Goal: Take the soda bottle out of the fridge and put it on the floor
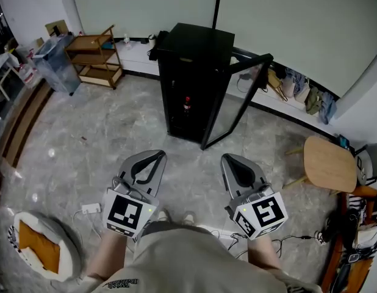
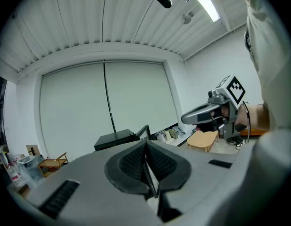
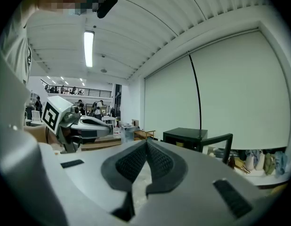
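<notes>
Only the head view shows one dark soda bottle (image 1: 187, 104) inside the open black fridge (image 1: 197, 44). Two grey plastic claws, left claw (image 1: 155, 156) and right claw (image 1: 229, 159), are closed on nothing.

**Dark soda bottle (image 1: 186, 105) in the open black upright fridge (image 1: 197, 47)**
The soda bottle, with a red band round its middle, stands upright on a shelf inside the dark cabinet and shows through the open front. The fridge's black-framed glass door (image 1: 237, 96) is swung wide to the right. The fridge stands on the grey marbled floor (image 1: 115, 133).
</notes>
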